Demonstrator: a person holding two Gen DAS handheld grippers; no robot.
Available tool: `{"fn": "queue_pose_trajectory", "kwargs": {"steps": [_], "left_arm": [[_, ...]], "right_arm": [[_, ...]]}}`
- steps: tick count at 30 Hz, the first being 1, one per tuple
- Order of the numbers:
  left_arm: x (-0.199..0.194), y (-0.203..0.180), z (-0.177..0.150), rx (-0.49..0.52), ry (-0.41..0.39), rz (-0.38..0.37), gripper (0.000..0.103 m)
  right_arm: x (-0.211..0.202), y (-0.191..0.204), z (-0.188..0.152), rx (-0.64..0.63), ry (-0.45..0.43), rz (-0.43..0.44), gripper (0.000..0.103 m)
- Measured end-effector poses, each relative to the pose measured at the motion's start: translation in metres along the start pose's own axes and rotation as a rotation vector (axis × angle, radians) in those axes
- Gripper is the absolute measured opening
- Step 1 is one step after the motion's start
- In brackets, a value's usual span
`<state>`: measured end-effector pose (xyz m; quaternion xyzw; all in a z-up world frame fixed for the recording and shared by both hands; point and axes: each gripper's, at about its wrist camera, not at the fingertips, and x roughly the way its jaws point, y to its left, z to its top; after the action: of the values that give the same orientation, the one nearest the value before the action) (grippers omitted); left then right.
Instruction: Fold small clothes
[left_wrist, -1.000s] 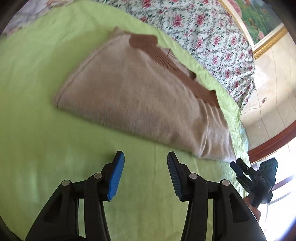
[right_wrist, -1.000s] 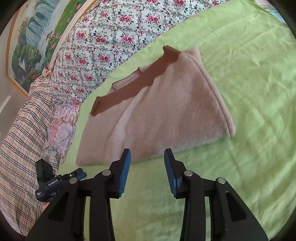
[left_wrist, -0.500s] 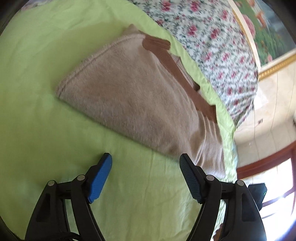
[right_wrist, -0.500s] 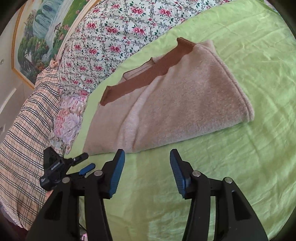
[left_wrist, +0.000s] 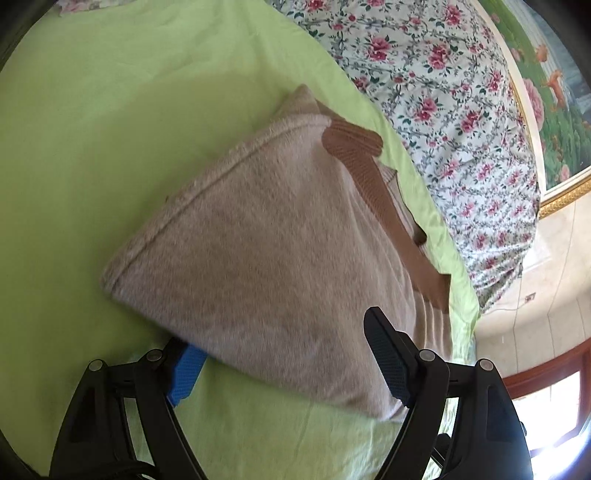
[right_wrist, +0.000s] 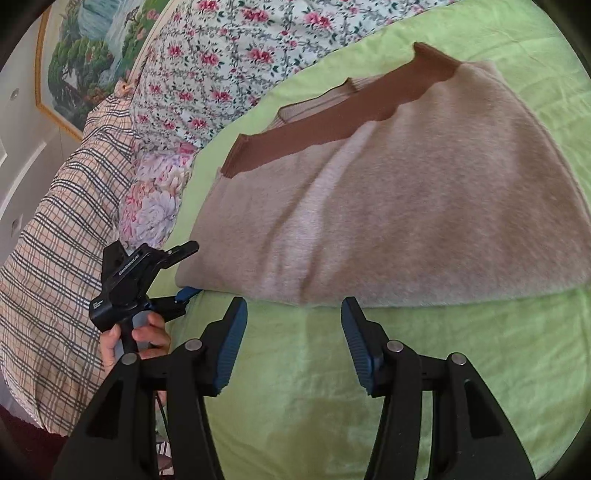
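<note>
Fuzzy beige sweater (left_wrist: 258, 258) lies already folded once on the bed (left_wrist: 92, 129). Your left gripper (left_wrist: 280, 365) has just spread its fingers around the sweater's near corner, and your right gripper (right_wrist: 291, 339), fingers also just spreading and apart, holds nothing. You still have one more fold to do.

White lettering is showing on the black body of the left gripper (right_wrist: 184, 271), seen in the right wrist view above the person's hand (right_wrist: 135, 338), but it is appearing too small and blurred to read. Nothing legible is standing on any other surface in either view.
</note>
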<state>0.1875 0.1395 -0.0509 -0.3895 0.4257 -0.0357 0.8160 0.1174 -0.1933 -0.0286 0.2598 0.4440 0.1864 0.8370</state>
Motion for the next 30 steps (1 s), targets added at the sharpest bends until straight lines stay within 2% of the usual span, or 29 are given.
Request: {"fn": "queue_pose_trajectory", "kwargs": {"steps": [3,4,5,6,7,8,10,12,15,18,21,24,26,30], "left_arm": [[0.004,-0.006,0.003,0.037,-0.028,0.040,0.076],[0.005,-0.009,0.003,0.054,-0.039,0.063,0.068],[0.006,-0.012,0.004,0.074,-0.048,0.086,0.051],[0.007,-0.013,0.005,0.090,-0.051,0.093,0.040],[0.008,-0.015,0.006,0.106,-0.050,0.094,0.021],[0.009,-0.017,0.008,0.118,-0.051,0.093,0.017],[0.004,-0.030,0.008,0.166,-0.078,0.111,0.014],[-0.002,-0.055,0.004,0.259,-0.115,0.134,0.012],[-0.013,-0.100,-0.007,0.396,-0.147,0.090,0.010],[-0.010,-0.147,-0.026,0.538,-0.131,0.042,0.009],[0.012,-0.178,-0.051,0.650,-0.089,0.041,0.008],[0.040,-0.188,-0.070,0.702,-0.038,0.054,0.008],[0.053,-0.190,-0.079,0.726,-0.014,0.067,0.008],[0.062,-0.187,-0.085,0.727,0.013,0.057,0.008]], "right_arm": [[0.008,0.003,0.007,-0.014,0.022,0.018,0.055],[0.011,0.005,0.011,-0.021,0.030,0.019,0.055],[0.012,0.006,0.014,-0.027,0.033,0.020,0.055],[0.011,0.007,0.018,-0.036,0.033,0.025,0.055],[0.010,0.008,0.023,-0.046,0.033,0.029,0.055],[0.009,0.007,0.028,-0.054,0.033,0.029,0.056],[0.005,0.006,0.041,-0.070,0.028,0.037,0.056],[-0.001,0.002,0.057,-0.076,0.027,0.040,0.058],[-0.008,-0.005,0.081,-0.080,0.027,0.042,0.061],[-0.011,-0.016,0.113,-0.041,0.046,0.097,0.068],[-0.006,-0.025,0.139,-0.003,0.075,0.184,0.074],[0.017,-0.024,0.164,0.027,0.155,0.308,0.082],[0.038,-0.023,0.175,0.042,0.209,0.351,0.085],[0.089,-0.022,0.186,0.062,0.303,0.334,0.087]]}}
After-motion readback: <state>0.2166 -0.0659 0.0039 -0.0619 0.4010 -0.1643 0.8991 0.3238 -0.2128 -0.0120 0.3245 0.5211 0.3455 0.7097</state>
